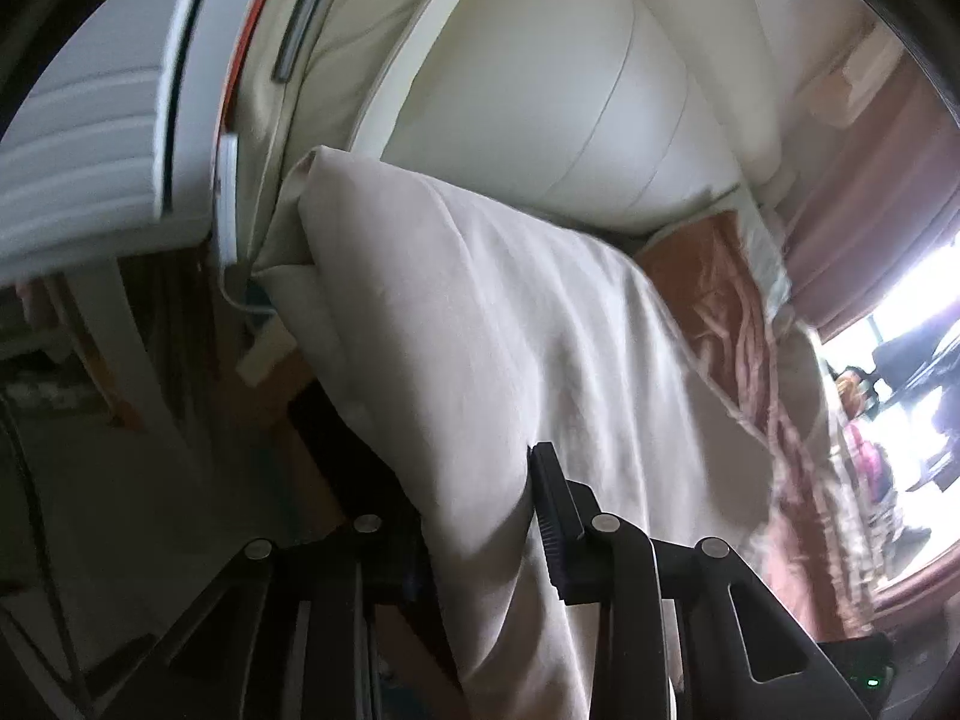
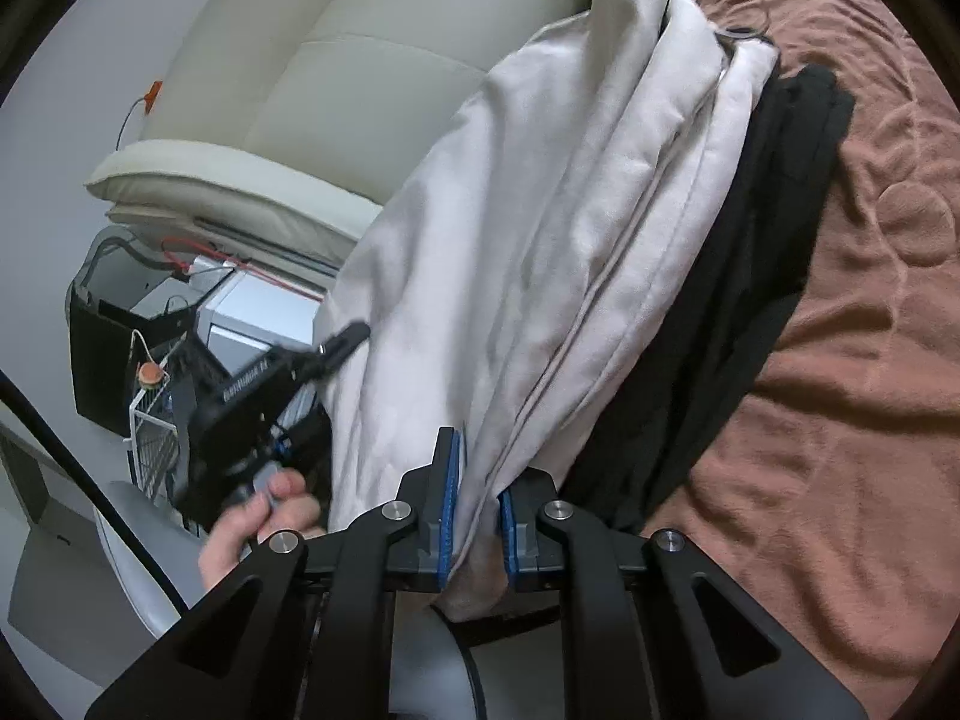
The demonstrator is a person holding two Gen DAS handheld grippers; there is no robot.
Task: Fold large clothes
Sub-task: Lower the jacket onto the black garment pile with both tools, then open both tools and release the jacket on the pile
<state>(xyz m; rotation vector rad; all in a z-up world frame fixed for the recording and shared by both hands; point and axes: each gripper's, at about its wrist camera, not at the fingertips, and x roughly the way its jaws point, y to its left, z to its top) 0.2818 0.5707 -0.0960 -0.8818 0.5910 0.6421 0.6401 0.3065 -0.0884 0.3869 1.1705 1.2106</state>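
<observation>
Item: pale grey garment (image 2: 540,252), folded lengthwise, long axis running from 6 toward 12 o'clock, lying over a black garment (image 2: 750,276) on a brown bedspread (image 2: 840,390); open bedspread at 3 o'clock. Right gripper (image 2: 477,498) clamped on its near end. Left gripper (image 1: 480,516) pinches a fold; its left finger hidden by cloth. Cream headboard (image 2: 336,60) at 11 o'clock.
</observation>
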